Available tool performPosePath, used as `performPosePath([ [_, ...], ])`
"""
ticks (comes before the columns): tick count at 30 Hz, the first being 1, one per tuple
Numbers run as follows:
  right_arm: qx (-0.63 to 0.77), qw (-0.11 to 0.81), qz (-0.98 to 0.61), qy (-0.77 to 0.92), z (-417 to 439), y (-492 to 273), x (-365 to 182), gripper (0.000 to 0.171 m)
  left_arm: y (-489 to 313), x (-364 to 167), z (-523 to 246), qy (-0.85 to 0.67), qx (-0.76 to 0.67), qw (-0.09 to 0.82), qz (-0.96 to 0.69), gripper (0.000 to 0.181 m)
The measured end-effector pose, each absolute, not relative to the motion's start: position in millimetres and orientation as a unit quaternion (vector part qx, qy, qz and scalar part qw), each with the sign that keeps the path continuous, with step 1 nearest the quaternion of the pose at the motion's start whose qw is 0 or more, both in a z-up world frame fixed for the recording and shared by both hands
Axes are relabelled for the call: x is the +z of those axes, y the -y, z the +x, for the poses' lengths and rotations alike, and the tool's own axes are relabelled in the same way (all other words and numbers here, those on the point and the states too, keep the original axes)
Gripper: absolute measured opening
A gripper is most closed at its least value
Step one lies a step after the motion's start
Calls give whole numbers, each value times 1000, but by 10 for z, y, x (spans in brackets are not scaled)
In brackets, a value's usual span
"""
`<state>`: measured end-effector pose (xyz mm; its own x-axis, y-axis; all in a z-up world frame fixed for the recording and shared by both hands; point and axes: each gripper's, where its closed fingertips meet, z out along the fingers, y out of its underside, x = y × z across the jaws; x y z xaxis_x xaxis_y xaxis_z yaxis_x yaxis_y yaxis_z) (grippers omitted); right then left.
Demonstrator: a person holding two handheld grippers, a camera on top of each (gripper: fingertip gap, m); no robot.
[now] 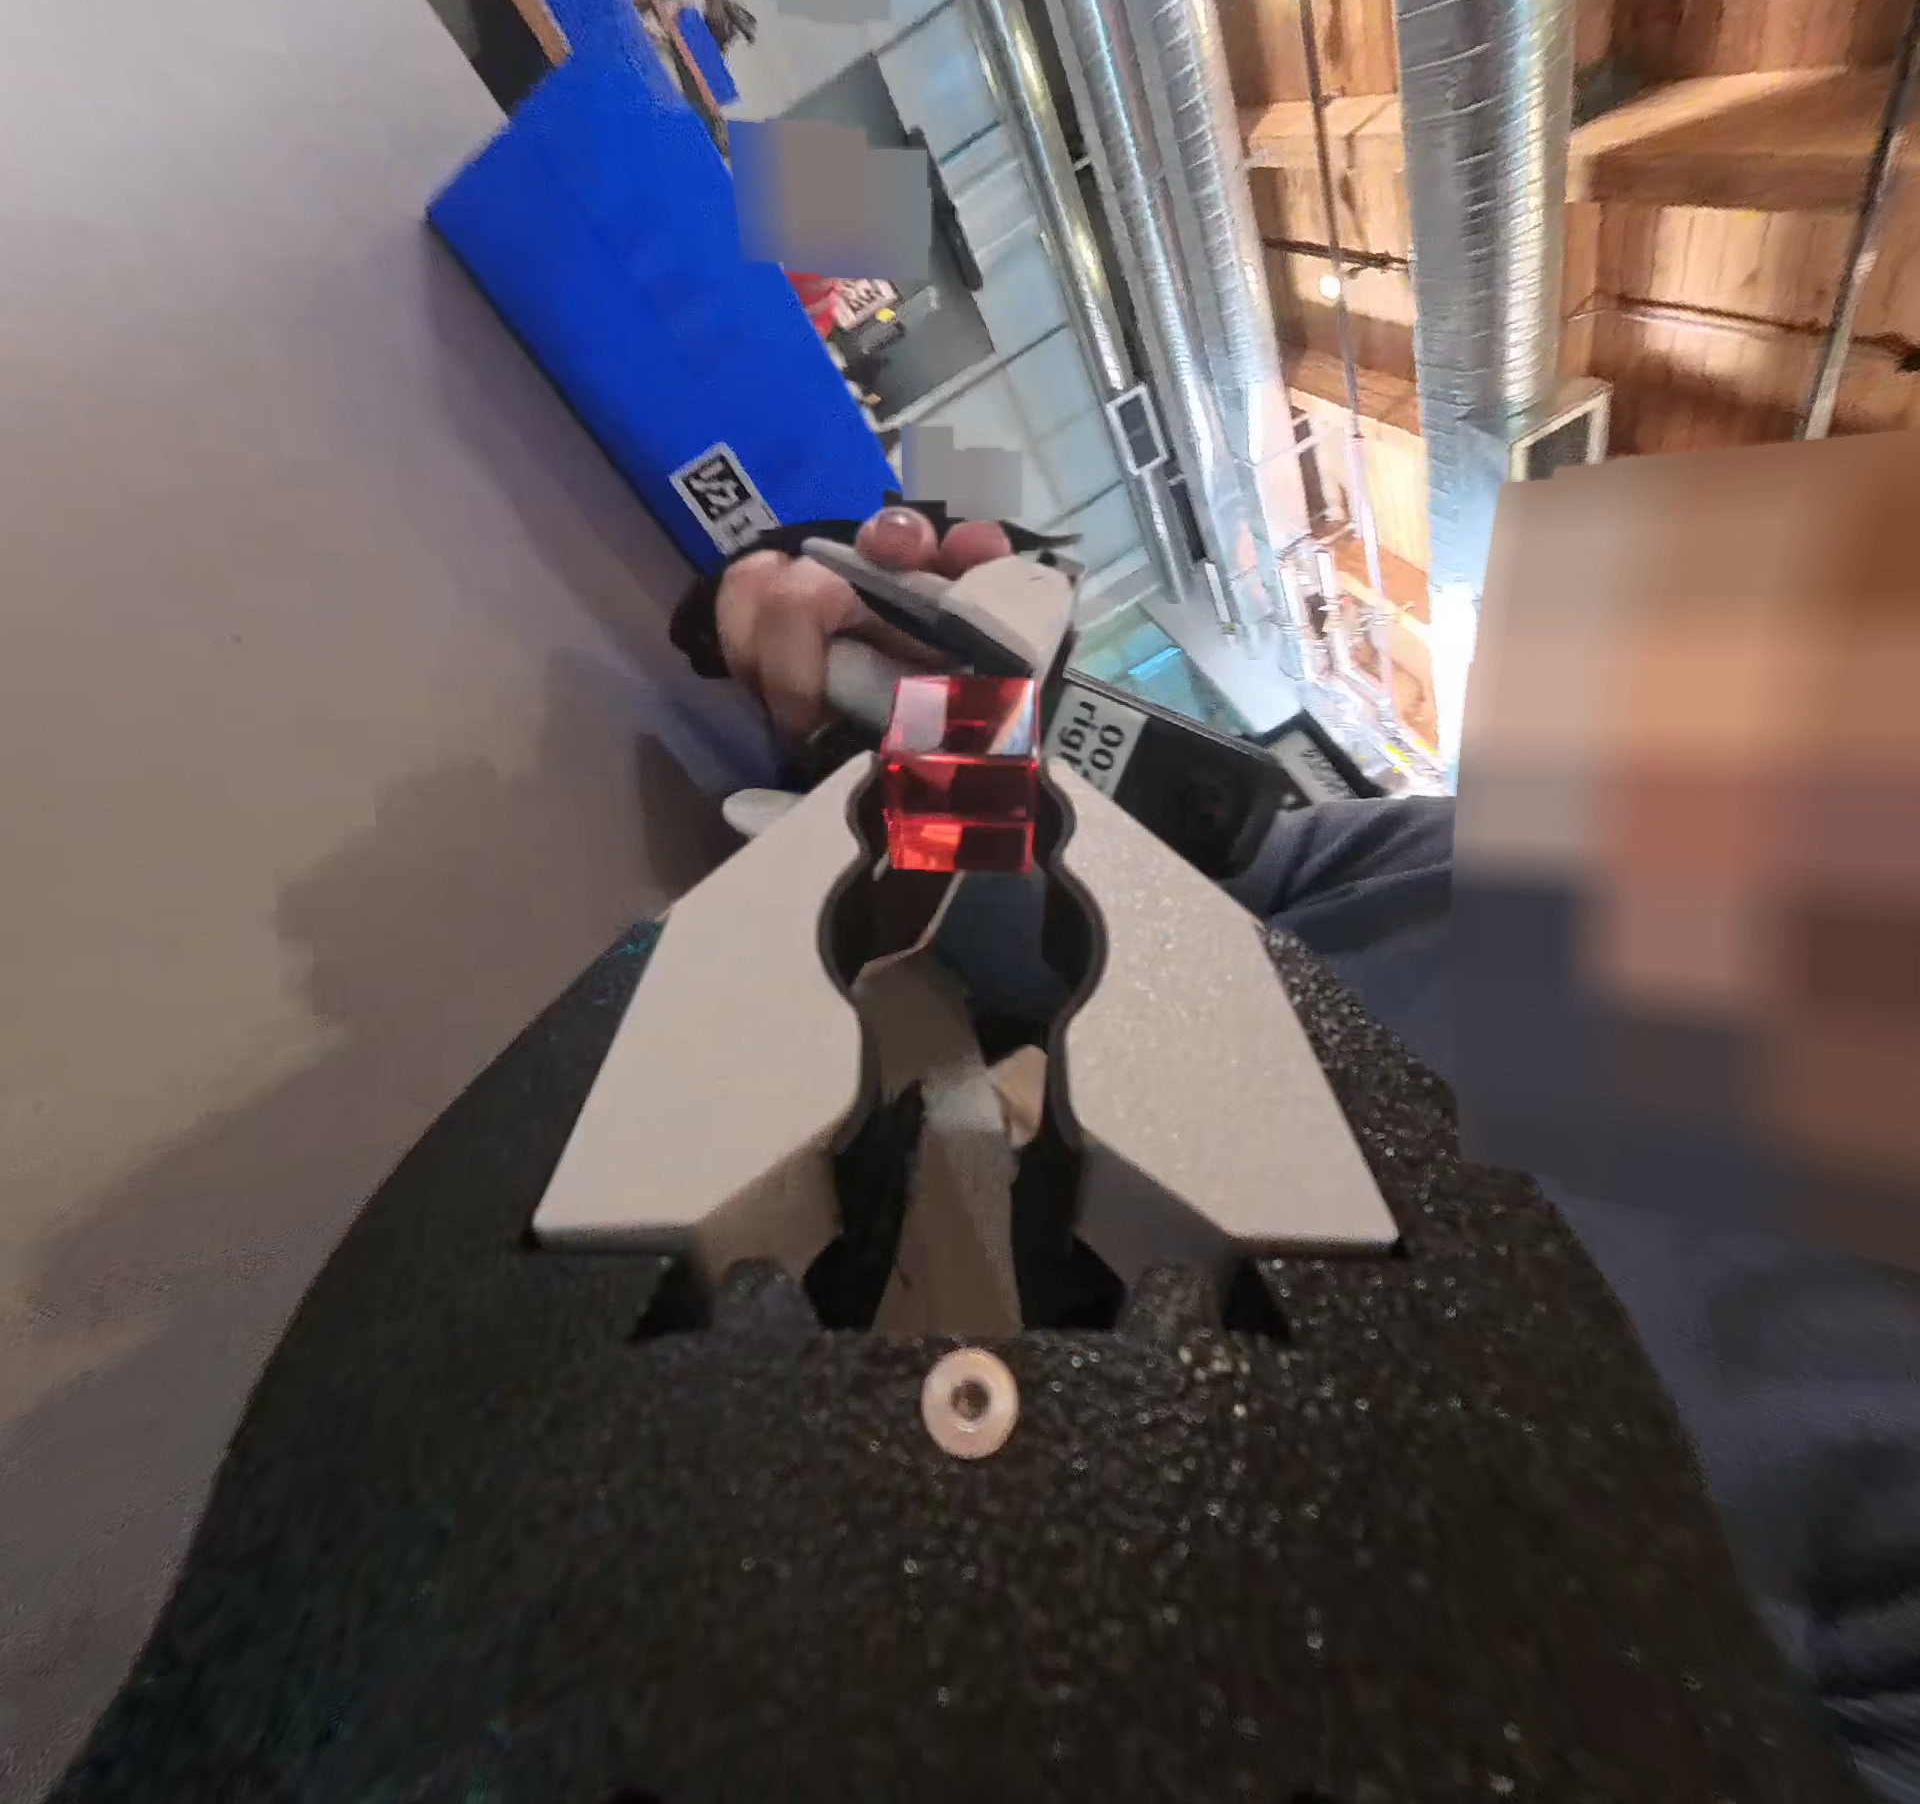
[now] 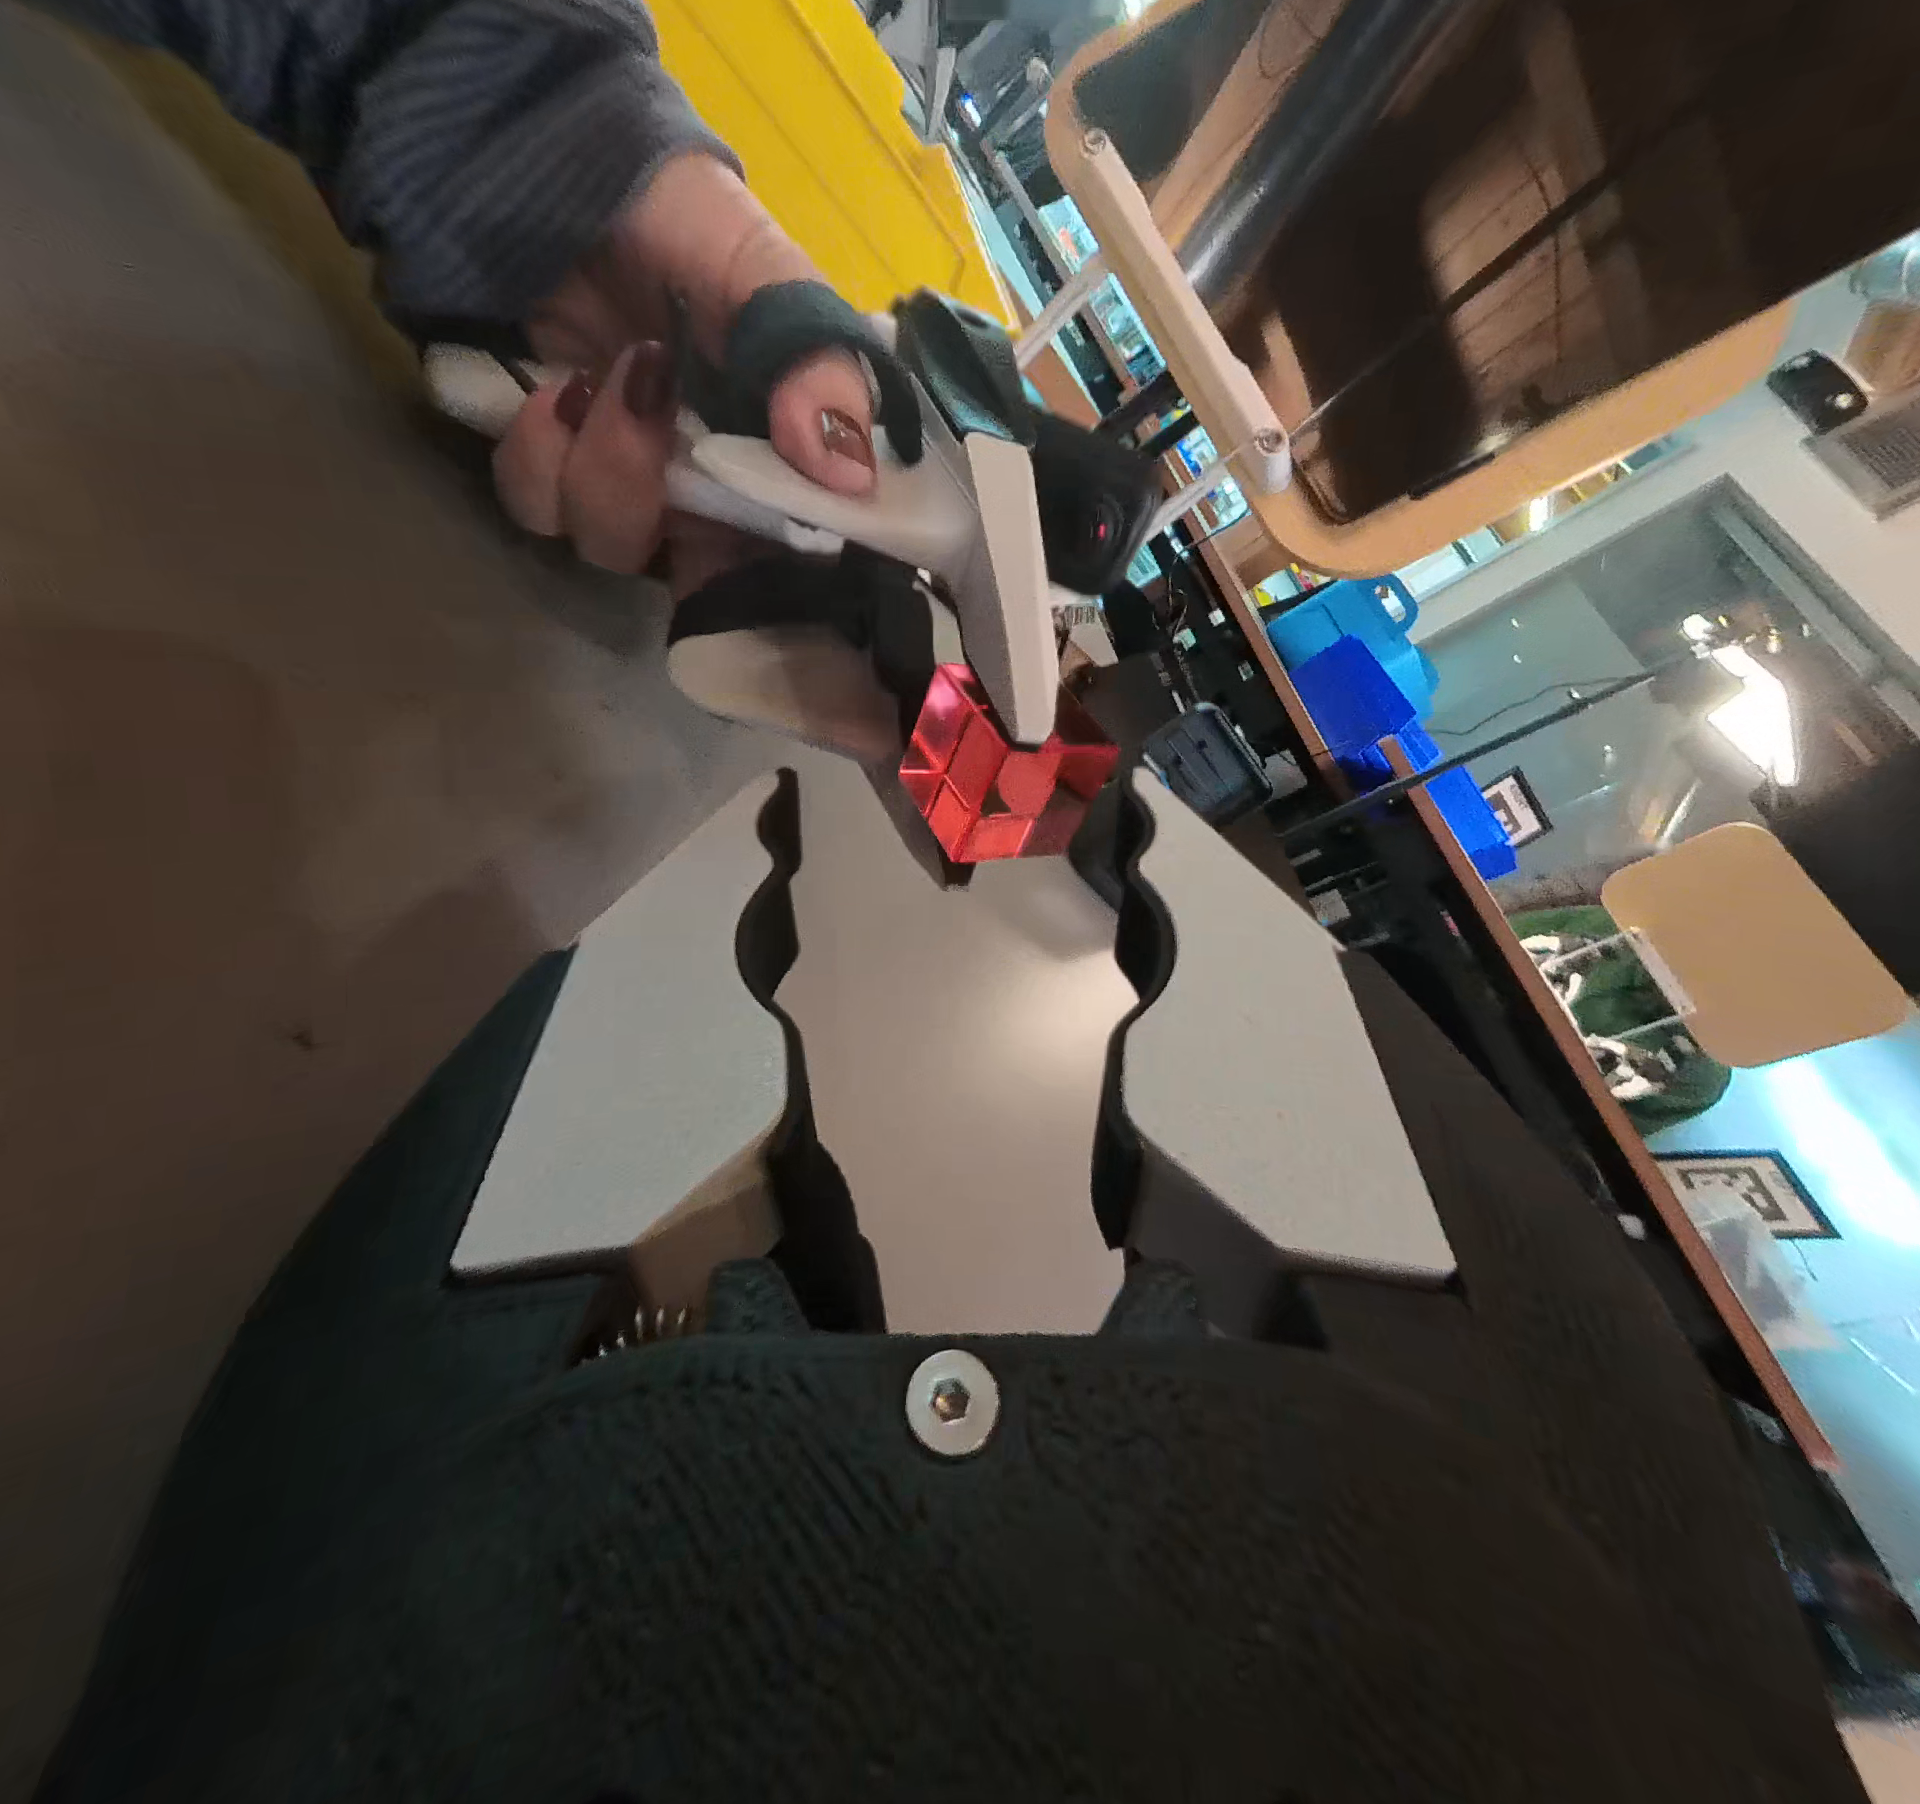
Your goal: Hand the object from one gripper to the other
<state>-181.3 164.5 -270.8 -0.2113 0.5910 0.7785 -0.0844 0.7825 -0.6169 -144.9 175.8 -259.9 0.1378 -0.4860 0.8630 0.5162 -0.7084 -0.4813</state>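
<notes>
left claw [image 1: 958, 798] clenched on red cube [image 1: 958, 775] at tips; right claw [image 2: 961, 809] released, cube between, clear each side

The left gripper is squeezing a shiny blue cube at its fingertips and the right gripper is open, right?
Not quite: the cube is red, not blue, as the left wrist view shows. The rest holds: the left gripper pinches it at its fingertips, and the right gripper is open, its fingers spread on either side of the cube.

The left gripper's finger [image 2: 1013, 601] covers the red cube's [image 2: 997, 788] top (its grip hidden)
</notes>
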Motion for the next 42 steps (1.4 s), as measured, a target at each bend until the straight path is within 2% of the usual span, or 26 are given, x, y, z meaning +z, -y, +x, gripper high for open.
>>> performPosePath([
  [1, 286, 602, -171, 725, -1805, -1621, -2696, 56, -1735, -2577, -1432, 10, -669, 374, -642, 24],
  [4, 323, 583, -189, 721, -1752, -1597, -2631, 35, -1668, -2580, -1366, 2, -688, 349, -636, 24],
  [7, 380, 544, -226, 713, -1726, -1610, -2589, 33, -1658, -2504, -1339, 3, -717, 341, -608, 43],
  [10, 433, 499, -309, 685, -1759, -1776, -2566, 33, -1713, -2407, -1377, -29, -679, 413, -606, 62],
  [13, 503, 425, -396, 640, -1764, -1934, -2546, 33, -1846, -2509, -1451, -89, -520, 520, -672, 77],
  [17, 626, 268, -452, 576, -1712, -1882, -2499, 33, -1942, -2598, -1657, -214, -190, 637, -716, 75],
  [21, 680, 147, -471, 542, -1669, -1777, -2530, 33, -1928, -2595, -1648, -343, 83, 650, -673, 69],
  [25, 677, 94, -474, 555, -1646, -1660, -2641, 33, -1922, -2703, -1435, -428, 185, 619, -632, 49],
  [27, 666, 92, -472, 571, -1642, -1620, -2699, 33, -1929, -2666, -1469, -426, 220, 614, -626, 30],
  [29, 668, 108, -473, 565, -1674, -1644, -2679, 34, -1949, -2652, -1510, -409, 202, 608, -650, 30],
  [32, 678, 154, -482, 533, -1735, -1804, -2590, 58, -1982, -2523, -1613, -323, 122, 647, -680, 29],
  [34, 690, 142, -490, 514, -1718, -1874, -2549, 57, -1975, -2421, -1662, -269, 45, 676, -685, 29],
  [38, 755, 35, -467, 460, -1608, -1806, -2393, 42, -1859, -2266, -1614, -237, -105, 711, -654, 29],
  [40, 769, -10, -464, 440, -1603, -1761, -2373, 42, -1912, -2361, -1726, -231, -66, 695, -677, 29],
  [42, 750, -1, -489, 445, -1676, -1756, -2475, 42, -1942, -2448, -1757, -253, -14, 675, -693, 29],
])
